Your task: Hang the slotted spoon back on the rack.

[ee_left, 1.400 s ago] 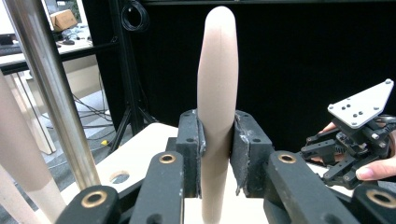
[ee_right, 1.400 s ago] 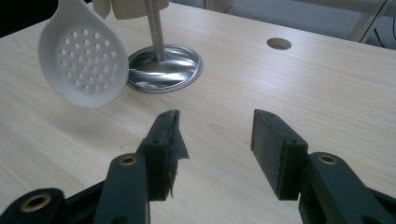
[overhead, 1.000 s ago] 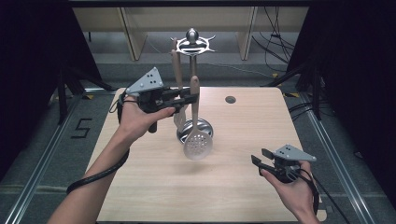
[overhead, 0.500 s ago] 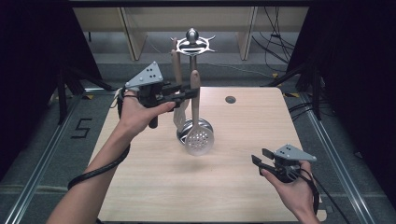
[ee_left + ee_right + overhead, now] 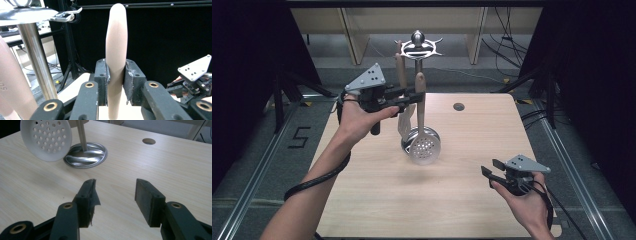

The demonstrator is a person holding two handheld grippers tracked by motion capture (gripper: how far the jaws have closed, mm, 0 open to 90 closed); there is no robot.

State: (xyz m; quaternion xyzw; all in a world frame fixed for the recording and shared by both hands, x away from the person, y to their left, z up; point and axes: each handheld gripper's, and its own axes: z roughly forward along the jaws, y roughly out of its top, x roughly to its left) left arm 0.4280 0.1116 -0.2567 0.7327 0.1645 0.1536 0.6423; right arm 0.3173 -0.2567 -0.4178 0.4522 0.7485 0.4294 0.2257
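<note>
Left claw (image 5: 414, 95) raised above counter (image 5: 472, 200), level, pointing toward stand (image 5: 418, 55), clamped on skimmer (image 5: 424, 145) handle. Forearm stretched up from near edge, hand (image 5: 357, 117) wrapped round grip, cable looping under wrist. Pads (image 5: 103, 75) pressed on both sides of pale wooden handle, upright between them, rounded tip rising well above claw, just below stand's hooks (image 5: 63, 16). Skimmer bowl white, round, full of holes, hanging below claw, tilted, just in front of stand's shiny base (image 5: 86, 155), touching counter or not: cannot tell. Second wooden handle (image 5: 401, 65) on stand, just behind claw, beside chrome post (image 5: 36, 60).

Right claw (image 5: 492, 167) low at near right corner of counter, well apart from stand, held in hand (image 5: 524, 202) resting by counter edge, pointing toward skimmer. Jaws wide apart, nothing between, bare wood beneath. Round hole (image 5: 458, 106) in counter, far beyond right claw.
</note>
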